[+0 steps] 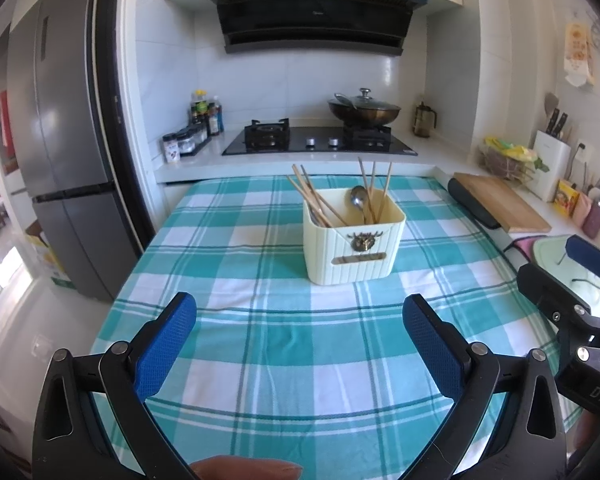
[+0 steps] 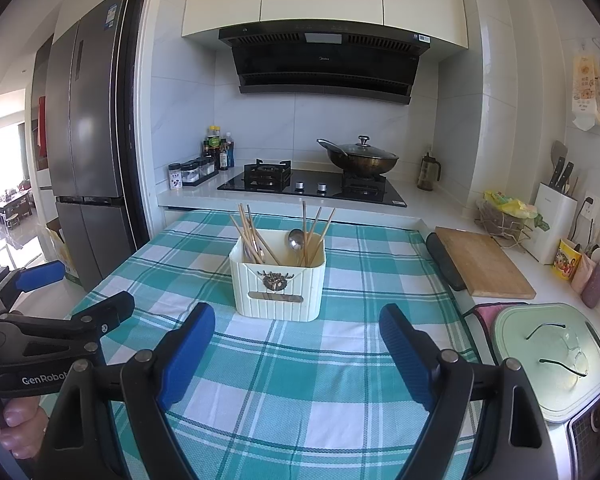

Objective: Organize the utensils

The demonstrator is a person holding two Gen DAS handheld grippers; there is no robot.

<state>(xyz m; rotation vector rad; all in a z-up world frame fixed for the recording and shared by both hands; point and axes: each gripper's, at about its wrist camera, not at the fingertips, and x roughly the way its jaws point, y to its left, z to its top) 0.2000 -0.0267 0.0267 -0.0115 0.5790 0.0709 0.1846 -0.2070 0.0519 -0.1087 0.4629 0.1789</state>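
A cream ribbed utensil box (image 1: 354,248) (image 2: 278,286) stands on the teal plaid tablecloth (image 1: 260,360) (image 2: 284,392). Inside it stand several wooden chopsticks (image 1: 316,200) (image 2: 254,234) and a metal spoon (image 1: 359,200) (image 2: 296,240). My left gripper (image 1: 300,312) is open and empty, low over the cloth in front of the box. My right gripper (image 2: 298,320) is open and empty, just in front of the box. The right gripper also shows at the right edge of the left wrist view (image 1: 572,280). The left gripper also shows at the left edge of the right wrist view (image 2: 56,292).
A gas hob (image 1: 320,140) with a lidded wok (image 1: 364,110) sits behind the table. A wooden cutting board (image 2: 482,262), a green lid with glasses (image 2: 552,356) and a knife block (image 2: 556,216) are on the right counter. Condiment bottles (image 2: 216,152) and a fridge (image 1: 64,128) stand left.
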